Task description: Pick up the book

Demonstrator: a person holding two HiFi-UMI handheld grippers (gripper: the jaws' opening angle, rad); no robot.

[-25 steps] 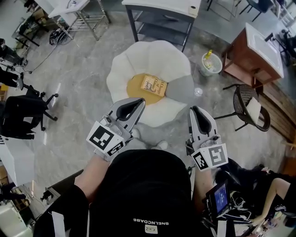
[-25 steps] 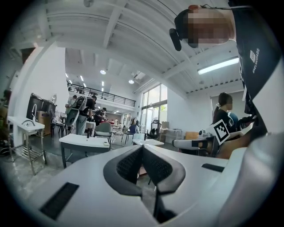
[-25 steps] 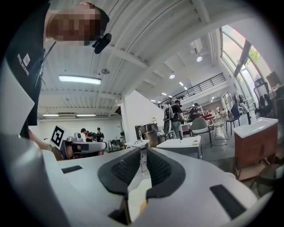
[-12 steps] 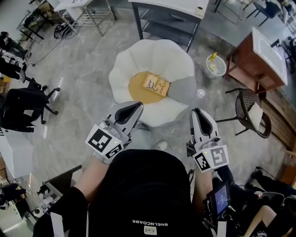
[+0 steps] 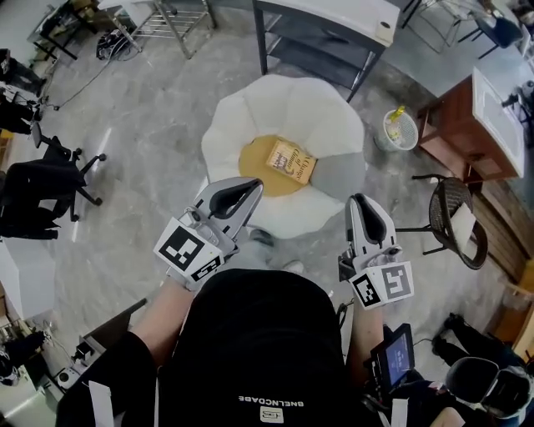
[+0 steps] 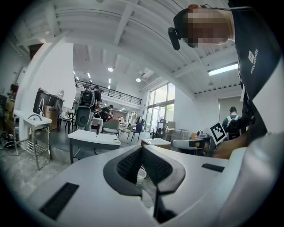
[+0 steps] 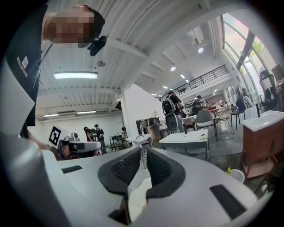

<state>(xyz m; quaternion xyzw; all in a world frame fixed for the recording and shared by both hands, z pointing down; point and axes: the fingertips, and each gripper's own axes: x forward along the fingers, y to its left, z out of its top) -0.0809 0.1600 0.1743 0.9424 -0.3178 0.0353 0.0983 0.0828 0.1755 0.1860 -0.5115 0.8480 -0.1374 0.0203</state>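
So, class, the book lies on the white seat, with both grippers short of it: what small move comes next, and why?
Probably reach the right gripper forward toward the book on the seat, opening its jaws. Both it and the left gripper are shut, empty and short of the book.

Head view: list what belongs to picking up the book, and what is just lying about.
For the job: book, on the flower-shaped seat; left gripper; right gripper.

Lying about: bin, wicker chair, office chair, wooden cabinet, table.
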